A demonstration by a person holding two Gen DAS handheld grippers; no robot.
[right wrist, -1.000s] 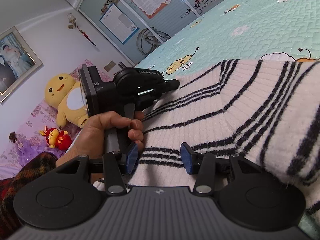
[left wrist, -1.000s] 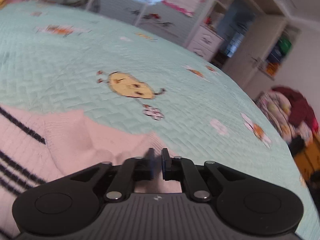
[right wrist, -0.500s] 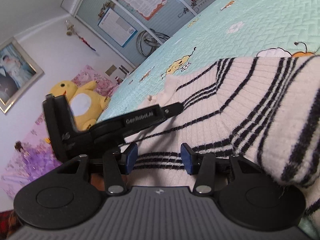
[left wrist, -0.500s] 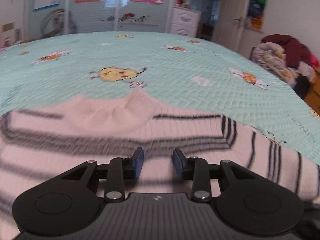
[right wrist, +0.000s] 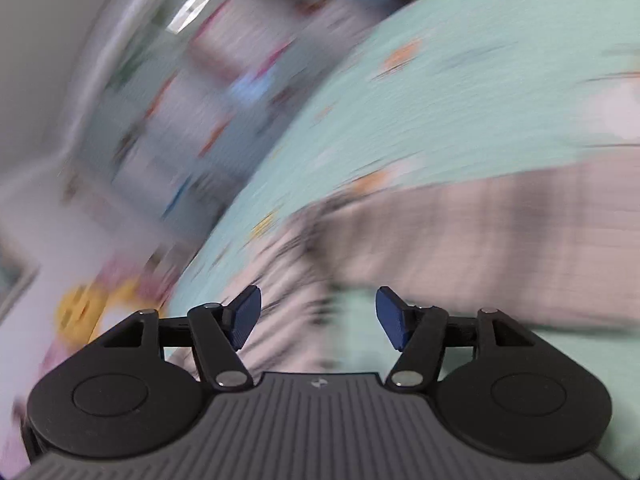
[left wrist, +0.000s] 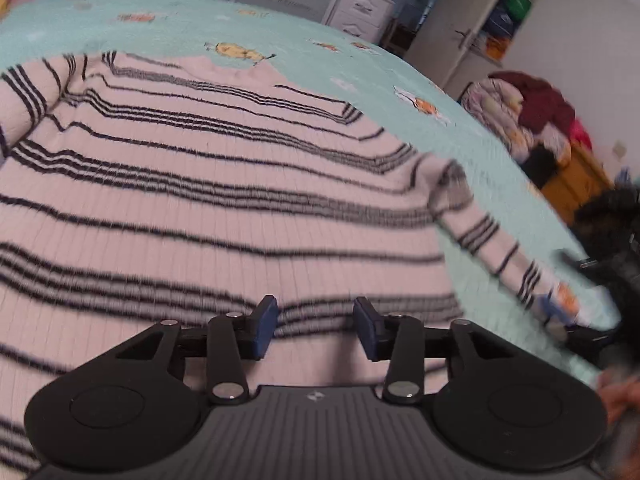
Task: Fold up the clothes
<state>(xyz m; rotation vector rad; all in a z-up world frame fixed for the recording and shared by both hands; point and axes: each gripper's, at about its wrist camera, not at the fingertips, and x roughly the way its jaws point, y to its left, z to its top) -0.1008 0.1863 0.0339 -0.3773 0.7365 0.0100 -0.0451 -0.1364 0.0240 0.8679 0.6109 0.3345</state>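
Sweater point(left wrist: 224, 200) lies spread flat on the bed point(left wrist: 280, 36). Left gripper point(left wrist: 315, 322) has just been opening, nothing between its jaws; right gripper point(right wrist: 318, 318) likewise. Its blurred sweep could snag and rumple the knit.

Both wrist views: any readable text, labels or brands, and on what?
None legible.
Wardrobe door lettering, left wrist view: dark script, too blurred to read.
Left gripper base: small emblem, no words.
Right gripper base: same emblem; wall posters smeared by motion blur.
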